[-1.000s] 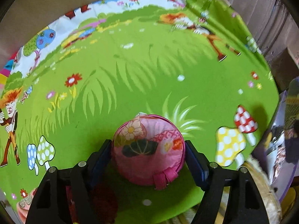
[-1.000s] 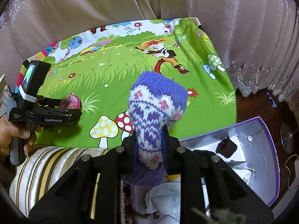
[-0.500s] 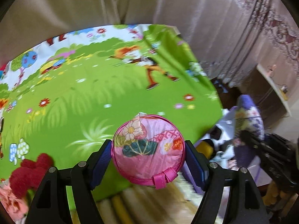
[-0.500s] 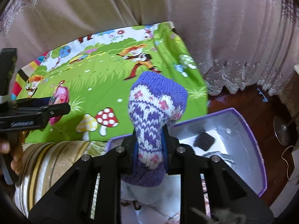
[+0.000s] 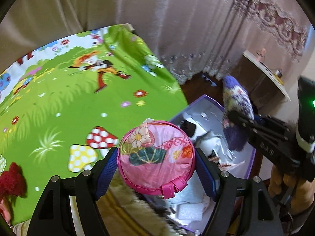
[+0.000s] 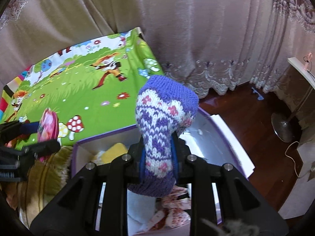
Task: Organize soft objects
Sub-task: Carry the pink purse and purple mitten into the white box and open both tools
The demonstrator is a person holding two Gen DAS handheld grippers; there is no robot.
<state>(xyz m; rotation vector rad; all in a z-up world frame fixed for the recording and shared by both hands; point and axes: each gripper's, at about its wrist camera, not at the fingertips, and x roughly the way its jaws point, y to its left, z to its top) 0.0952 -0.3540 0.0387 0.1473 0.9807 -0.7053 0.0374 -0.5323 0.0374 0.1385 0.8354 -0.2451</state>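
My left gripper (image 5: 156, 160) is shut on a round pink floral pouch (image 5: 156, 155) and holds it in the air over the near edge of the purple box (image 5: 251, 157). The pouch also shows edge-on in the right wrist view (image 6: 48, 125). My right gripper (image 6: 158, 157) is shut on a purple and white knitted sock (image 6: 163, 129) and holds it above the box (image 6: 226, 131), which holds several soft items. The sock also shows in the left wrist view (image 5: 237, 116).
A green cartoon play mat (image 5: 69, 102) covers the surface to the left of the box. A red fuzzy item (image 5: 11, 179) lies on it at the left. Curtains (image 6: 196, 29) hang behind. A dark wooden floor (image 6: 265, 122) and a lamp base (image 6: 283, 126) lie to the right.
Both grippers have swung to the right, from over the mat to over the box, each still holding its item.
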